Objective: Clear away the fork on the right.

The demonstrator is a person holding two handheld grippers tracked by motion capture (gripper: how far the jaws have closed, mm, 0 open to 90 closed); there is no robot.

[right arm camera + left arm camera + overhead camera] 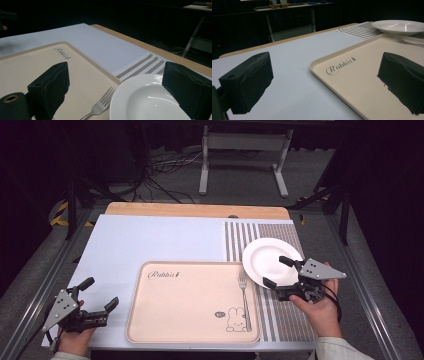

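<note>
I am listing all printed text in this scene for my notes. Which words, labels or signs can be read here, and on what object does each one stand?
"Rabbit": script word on the beige tray, near its far left corner, with a small carrot mark after it.
Small speech bubble beside the rabbit drawing on the tray: too small to read.

Beyond the surface, toward twelve o'clock, a grey floor is lying under dim light, with a white metal stand standing on it and a tangle of black cables trailing at eleven o'clock. Darkness is swallowing the room's far edges, and yellow-black hazard tape is showing on the floor at nine o'clock beside a dark frame leg.
</note>
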